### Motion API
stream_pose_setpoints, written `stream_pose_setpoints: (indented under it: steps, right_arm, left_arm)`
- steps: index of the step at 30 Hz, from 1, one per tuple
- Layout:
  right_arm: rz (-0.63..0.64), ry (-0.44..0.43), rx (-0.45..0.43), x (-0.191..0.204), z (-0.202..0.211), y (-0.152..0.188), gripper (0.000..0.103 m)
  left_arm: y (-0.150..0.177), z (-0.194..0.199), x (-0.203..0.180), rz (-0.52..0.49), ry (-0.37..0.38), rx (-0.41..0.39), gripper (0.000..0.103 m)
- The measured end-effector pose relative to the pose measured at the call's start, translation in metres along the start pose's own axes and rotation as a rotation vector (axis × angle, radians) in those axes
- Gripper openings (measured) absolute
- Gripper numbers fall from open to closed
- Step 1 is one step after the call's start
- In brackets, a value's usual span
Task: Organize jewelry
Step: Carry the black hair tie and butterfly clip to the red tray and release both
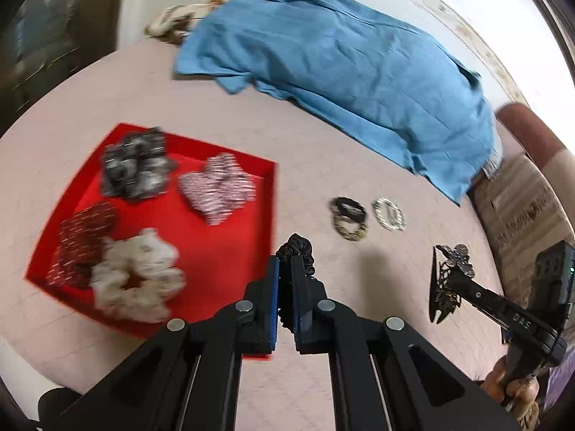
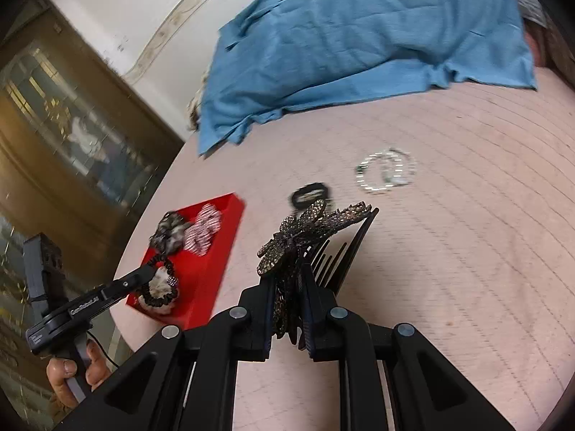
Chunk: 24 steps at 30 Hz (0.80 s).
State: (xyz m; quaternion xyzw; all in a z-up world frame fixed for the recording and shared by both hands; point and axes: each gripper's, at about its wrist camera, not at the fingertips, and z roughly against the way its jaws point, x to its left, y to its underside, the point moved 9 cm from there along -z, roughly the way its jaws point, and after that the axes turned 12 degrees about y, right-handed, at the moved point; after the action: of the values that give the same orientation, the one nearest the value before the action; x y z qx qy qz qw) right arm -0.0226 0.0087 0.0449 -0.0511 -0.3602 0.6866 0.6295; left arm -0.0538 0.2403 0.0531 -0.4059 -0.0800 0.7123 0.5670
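Your left gripper [image 1: 285, 265] is clenched on a black hair tie [image 1: 297, 251], lifted just off the right rim of the red tray [image 1: 222, 251], which lies at its 9 o'clock, so that side is nearer. Your right gripper [image 2: 291, 280] grips a beaded flower comb [image 2: 309, 230], long axis toward 1 o'clock; the tray sits well apart at its 10 o'clock.

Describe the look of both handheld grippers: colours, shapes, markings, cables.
Both are black: the left gripper and right gripper have angular linkage arms with round silver pins and blue-edged fingers. White lettering marks each side; a thin black cable trails below the left handle.
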Motion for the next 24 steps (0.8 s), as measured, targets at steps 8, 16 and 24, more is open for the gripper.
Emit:
stream_pose_setpoints:
  steps: [8,16,24]
  right_arm:
    - [0.111,-0.076,0.061,0.073,-0.021,0.002,0.015]
    - [0.190,-0.164,0.134,0.137,-0.054,0.001,0.015]
    - [0.245,-0.190,0.231,0.184,-0.108,0.010,0.015]
  left_arm:
    - [0.013,0.007,0.048,0.096,-0.029,-0.006,0.006]
    - [0.019,0.006,0.069,0.118,-0.063,-0.004,0.006]
    - [0.031,0.005,0.077,0.117,-0.057,0.014,0.006]
